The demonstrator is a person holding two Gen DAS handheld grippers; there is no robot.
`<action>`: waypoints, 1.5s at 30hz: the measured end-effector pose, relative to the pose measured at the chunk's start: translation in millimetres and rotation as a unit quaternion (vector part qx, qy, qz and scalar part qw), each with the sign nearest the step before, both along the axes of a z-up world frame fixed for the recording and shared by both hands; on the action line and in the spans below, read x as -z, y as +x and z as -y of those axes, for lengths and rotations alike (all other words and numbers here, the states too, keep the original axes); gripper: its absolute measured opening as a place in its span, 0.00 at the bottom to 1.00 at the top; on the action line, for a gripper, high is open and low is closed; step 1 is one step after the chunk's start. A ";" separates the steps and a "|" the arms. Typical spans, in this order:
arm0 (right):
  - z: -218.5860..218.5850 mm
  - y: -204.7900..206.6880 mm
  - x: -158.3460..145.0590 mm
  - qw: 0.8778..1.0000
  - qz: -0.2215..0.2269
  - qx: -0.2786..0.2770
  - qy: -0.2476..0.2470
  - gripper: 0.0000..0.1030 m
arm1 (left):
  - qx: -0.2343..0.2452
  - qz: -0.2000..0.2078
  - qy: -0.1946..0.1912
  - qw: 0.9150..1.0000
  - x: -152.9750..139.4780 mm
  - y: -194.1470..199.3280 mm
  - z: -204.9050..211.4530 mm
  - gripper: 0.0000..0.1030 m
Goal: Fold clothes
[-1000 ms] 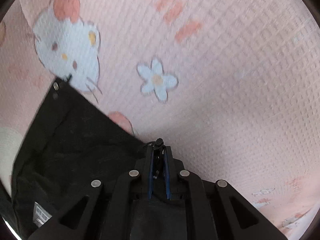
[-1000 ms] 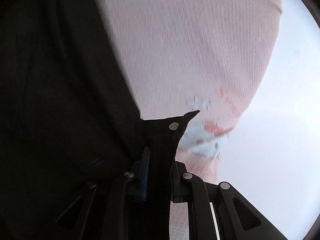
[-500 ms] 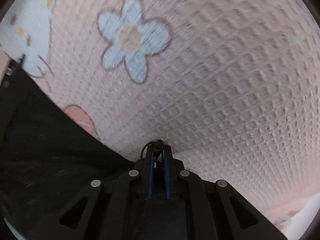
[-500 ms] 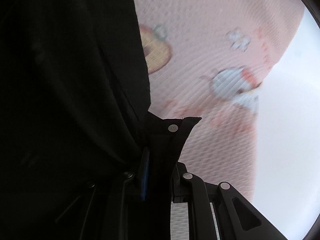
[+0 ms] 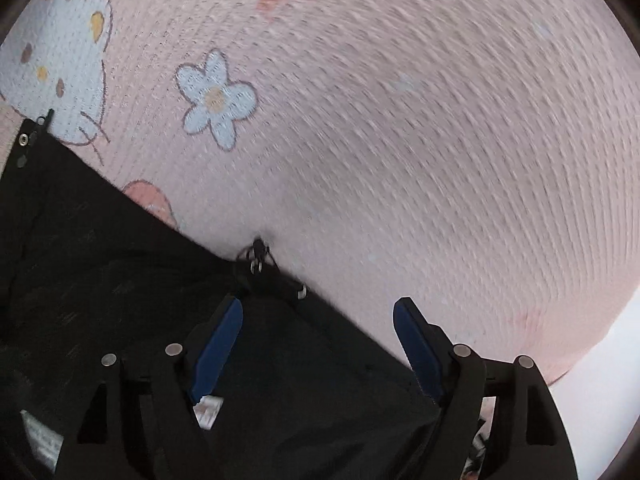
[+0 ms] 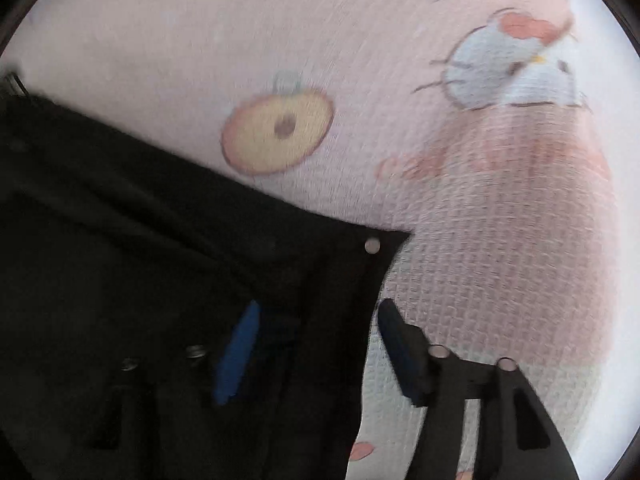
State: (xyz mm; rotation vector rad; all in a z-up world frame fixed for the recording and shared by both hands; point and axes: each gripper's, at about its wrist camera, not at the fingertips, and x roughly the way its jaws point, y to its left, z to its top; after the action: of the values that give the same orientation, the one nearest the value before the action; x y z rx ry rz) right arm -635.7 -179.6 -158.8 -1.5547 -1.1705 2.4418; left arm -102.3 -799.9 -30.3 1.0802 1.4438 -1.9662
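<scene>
Black garment (image 5: 120,300) lies on a pink waffle-textured blanket (image 5: 420,140) printed with cartoon cats, flowers and fruit. In the left wrist view its visible edge runs diagonally, from a snap-studded corner (image 5: 24,140) at upper left down toward lower right; the full long axis cannot be told, as the cloth fills the lower frame.

Left gripper (image 5: 318,312): jaws spread wide, blue pads bare, nothing pinched. Garment edge lies between and under the fingers. A zipper pull (image 5: 256,258) sits at the edge just ahead of the left finger.

Right gripper (image 6: 318,316): jaws parted, a flap of the garment lying between them; right finger sits just beside the cloth edge, and contact cannot be told through the blur.

Left view only: zipper hardware, white care labels (image 5: 208,410) low down. Right view only: a garment corner with one silver snap (image 6: 373,245) pointing right, an apple print (image 6: 276,132), the blanket's far edge against a white surface (image 6: 618,260).

Fabric is matte, dark, faintly creased.
</scene>
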 end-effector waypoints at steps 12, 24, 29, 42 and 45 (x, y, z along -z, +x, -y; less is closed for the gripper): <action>-28.6 115.0 -96.9 0.994 0.004 0.002 -0.105 0.65 | 0.016 -0.004 -0.022 1.000 -61.1 73.3 -14.9 0.75; -43.4 313.5 -242.8 0.969 -0.031 -0.070 -0.235 0.65 | 0.121 -0.017 -0.180 0.976 -137.8 156.9 -154.2 0.75; -60.8 402.3 -251.1 0.958 -0.057 -0.083 -0.268 0.71 | 0.205 -0.036 -0.187 0.960 -145.6 190.3 -213.5 0.74; -85.7 541.4 -227.5 0.903 -0.054 -0.023 -0.427 0.72 | 0.124 -0.110 -0.269 0.949 -170.0 362.9 -307.2 0.74; -98.5 561.3 -219.3 0.886 -0.044 -0.026 -0.460 0.75 | 0.101 -0.134 -0.231 0.958 -156.0 389.6 -320.3 0.75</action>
State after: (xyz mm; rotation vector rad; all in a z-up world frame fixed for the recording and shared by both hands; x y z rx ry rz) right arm -74.4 -81.1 60.5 -1.4831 0.0561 3.2732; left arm 287.3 -479.6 125.8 0.7947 0.9369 -2.5090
